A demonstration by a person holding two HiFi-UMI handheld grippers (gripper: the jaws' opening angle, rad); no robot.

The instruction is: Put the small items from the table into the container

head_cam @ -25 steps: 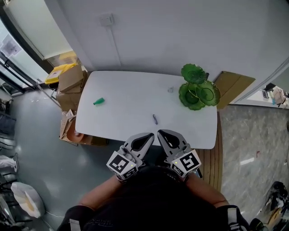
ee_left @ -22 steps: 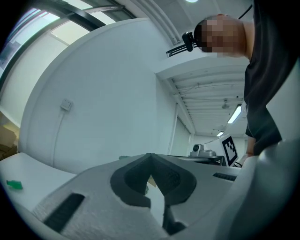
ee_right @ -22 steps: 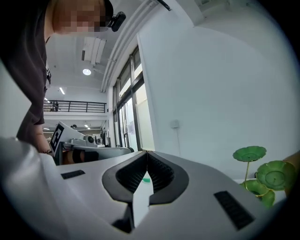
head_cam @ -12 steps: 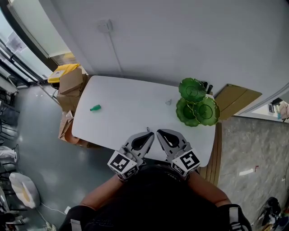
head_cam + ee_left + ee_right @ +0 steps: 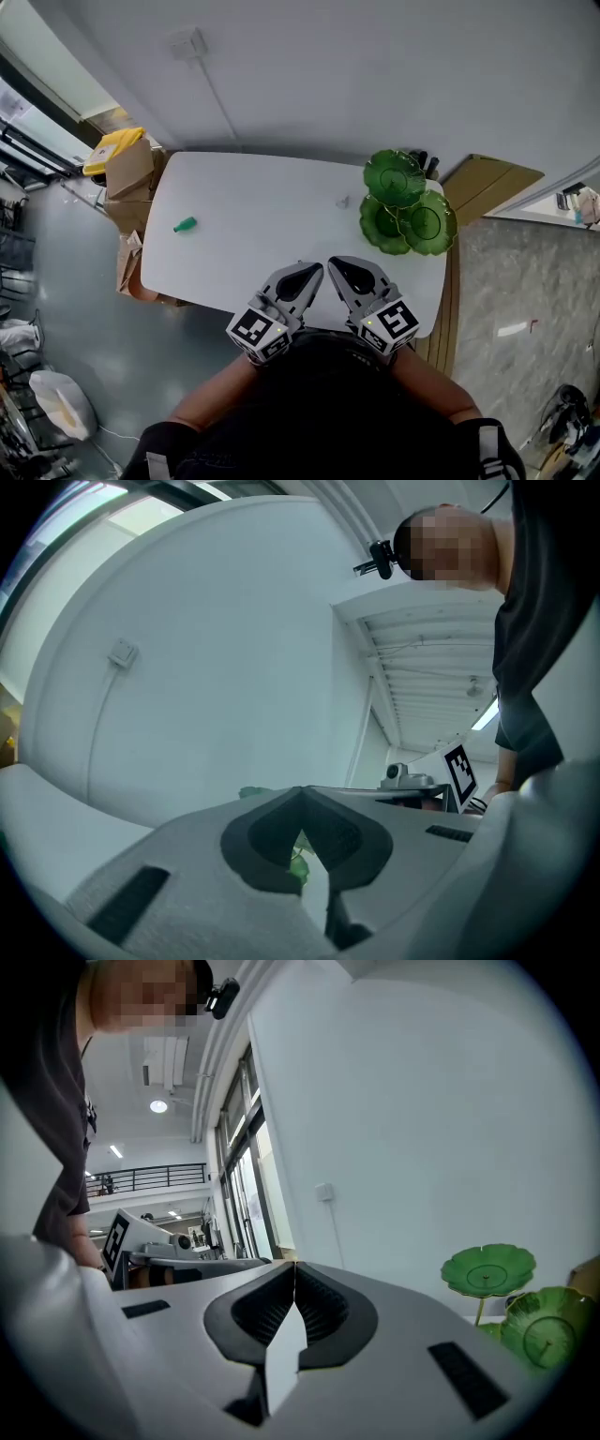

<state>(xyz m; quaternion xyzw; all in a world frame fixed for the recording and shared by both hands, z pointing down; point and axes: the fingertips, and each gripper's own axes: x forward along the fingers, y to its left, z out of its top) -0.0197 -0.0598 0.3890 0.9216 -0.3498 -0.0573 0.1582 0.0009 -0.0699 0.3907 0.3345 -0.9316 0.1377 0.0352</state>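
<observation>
On the white table a small green item lies at the left. A tiny clear item sits next to the green leaf-shaped tiered dish at the right end. My left gripper and right gripper hang side by side over the table's near edge, both shut with nothing between the jaws. In the right gripper view the closed tips point at the wall, with the green dish to the right. The left gripper view shows closed tips too.
Cardboard boxes and a yellow object stand off the table's left end. A flat cardboard sheet leans at the right. The wall runs close behind the table. A white bag lies on the floor at the left.
Both grippers have come forward to the table's near edge, still shut. The small dark item seen on the table's near side earlier is now hidden under them.
</observation>
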